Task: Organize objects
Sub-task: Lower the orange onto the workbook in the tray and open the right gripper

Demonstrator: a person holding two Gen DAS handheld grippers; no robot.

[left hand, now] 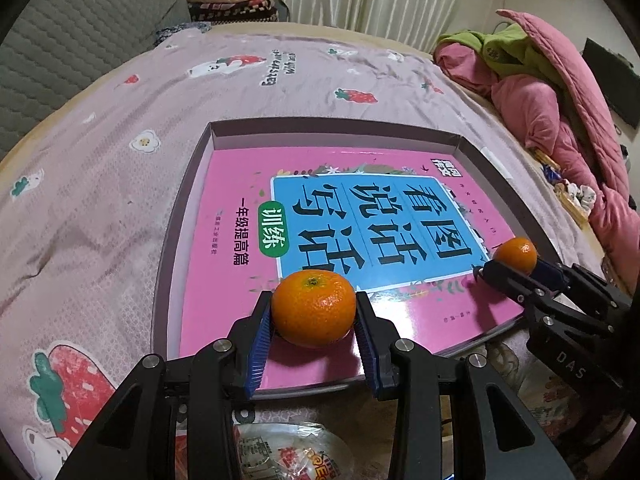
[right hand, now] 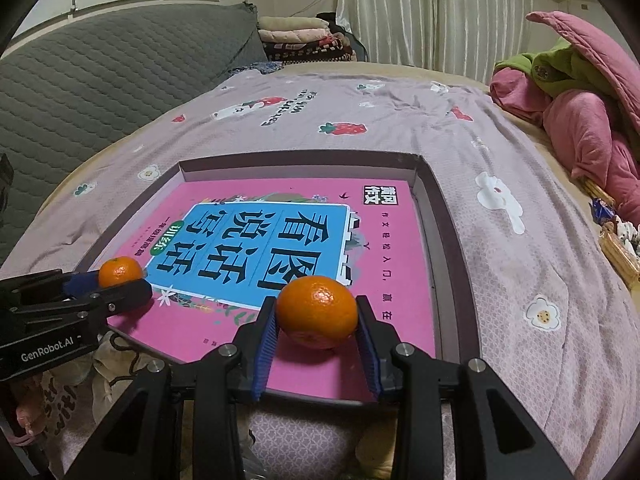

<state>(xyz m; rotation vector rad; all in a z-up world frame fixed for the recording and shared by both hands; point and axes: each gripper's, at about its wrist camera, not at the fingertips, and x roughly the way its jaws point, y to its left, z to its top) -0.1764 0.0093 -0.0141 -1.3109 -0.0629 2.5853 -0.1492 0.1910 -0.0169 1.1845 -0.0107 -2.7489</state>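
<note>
From the left wrist view, your left hand-held gripper (left hand: 314,312) is clamped on a mandarin (left hand: 314,307), blue pads pressing its two sides, low over the near edge of the pink workbook (left hand: 224,216) that lies in the shallow box lid (left hand: 200,148) on the bed (left hand: 100,184). The fruit is a flattened ball; its short stem axis tilts up and away from you, calyx on top. Let go here and, I'd judge, it could roll on the glossy cover, towards the near edge, where the lid's rim is hard to make out. Farther right, your right hand-held gripper (left hand: 506,264) holds a second mandarin (left hand: 515,254) near the book's right corner. From the right wrist view, that right hand-held gripper (right hand: 316,316) pinches its mandarin (right hand: 317,311) the same way, the stem dimple facing up and slightly right, above the workbook (right hand: 400,248). Squeeze harder and you may bruise the peel; release it high and it may bounce. The left hand-held gripper (right hand: 132,280) with its mandarin (right hand: 120,271) sits at the book's left corner, well apart, so a collision looks unlikely.
</note>
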